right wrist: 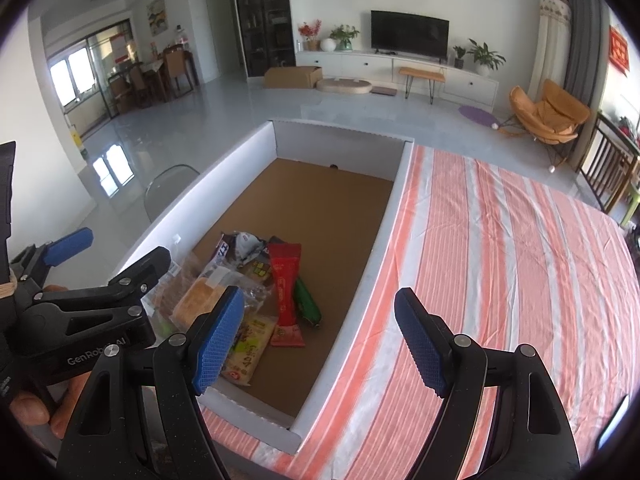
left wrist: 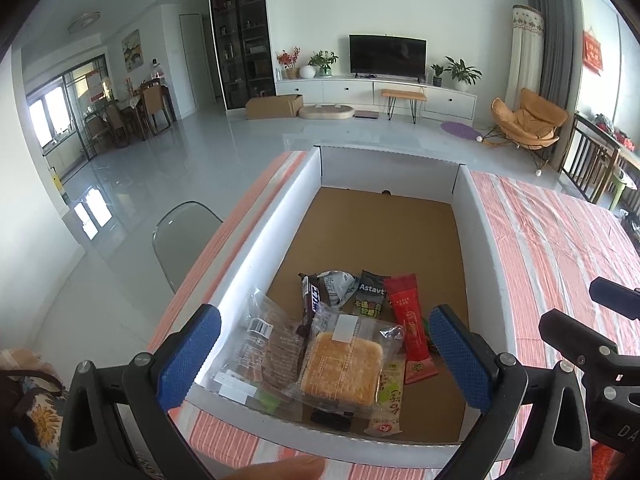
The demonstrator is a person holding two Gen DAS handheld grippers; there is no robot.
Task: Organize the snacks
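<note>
The snacks lie heaped at the near end of the white-walled box (left wrist: pixel 464 188), on its brown cardboard floor; the far end of the floor is bare. The box stands on a tabletop under an orange-and-white striped cloth (right wrist: pixel 520 240).

Much of the heap is partly hidden. In the left wrist view the clear-wrapped yellow cake (left wrist: pixel 342 368) covers the lower end of the dark chocolate bar (left wrist: pixel 311 300) and the upper part of the yellow-green packet (left wrist: pixel 390 404), whose print is too small to read. A small black item below the cake, in the box, cannot be identified. The brown biscuits in clear wrap (left wrist: pixel 276 348) sit just left of the cake, touching the box's left wall. Behind the cake lie a crumpled silver wrapper (left wrist: pixel 338 286) and a black packet (left wrist: pixel 370 298); the red stick pack (left wrist: pixel 412 332) lies just right of the cake.

Only the right wrist view shows a green wrapper (right wrist: pixel 307 303) beside the red stick pack (right wrist: pixel 285 292), while there the left gripper's body blocks the biscuits.

The left gripper (left wrist: pixel 324 360) hovers over the heap with fingers spread wide, holding nothing. The right gripper (right wrist: pixel 320 340) has fingers spread too, empty, straddling the box's right wall.
</note>
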